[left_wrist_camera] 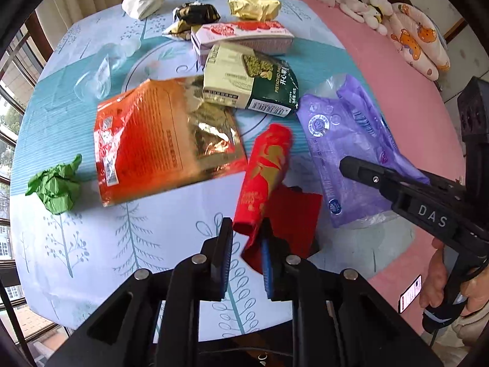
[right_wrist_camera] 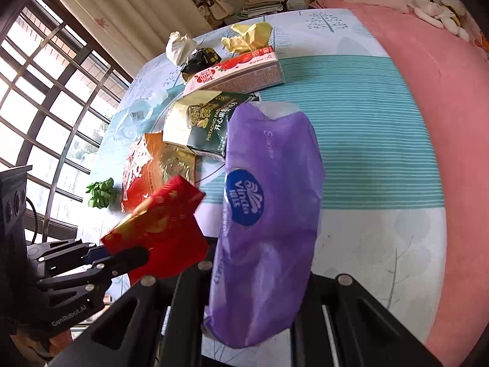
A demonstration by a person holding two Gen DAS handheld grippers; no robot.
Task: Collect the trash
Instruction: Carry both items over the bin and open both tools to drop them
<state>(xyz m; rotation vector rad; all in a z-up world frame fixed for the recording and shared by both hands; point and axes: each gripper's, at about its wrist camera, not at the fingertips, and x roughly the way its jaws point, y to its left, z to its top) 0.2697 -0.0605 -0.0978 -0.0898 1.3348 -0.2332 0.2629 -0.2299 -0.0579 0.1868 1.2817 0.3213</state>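
Observation:
My left gripper (left_wrist_camera: 244,238) is shut on a red and gold envelope (left_wrist_camera: 264,174), held a little above the table; it also shows in the right wrist view (right_wrist_camera: 165,226), with the left gripper (right_wrist_camera: 122,257) at its lower edge. My right gripper (left_wrist_camera: 354,168) is shut on a purple Vinda tissue wrapper (left_wrist_camera: 345,140), which fills the right wrist view (right_wrist_camera: 269,214) and hides the fingers there. Another red sheet (left_wrist_camera: 293,214) lies under the envelope.
On the blue patterned tablecloth (left_wrist_camera: 152,244) lie an orange foil bag (left_wrist_camera: 159,143), a pistachio pack (left_wrist_camera: 250,82), a strawberry box (left_wrist_camera: 244,35), a green crumpled paper (left_wrist_camera: 55,186), clear plastic (left_wrist_camera: 101,70), a yellow wrapper (left_wrist_camera: 253,6) and white tissue (left_wrist_camera: 142,0). A pink bed (left_wrist_camera: 382,70) lies to the right.

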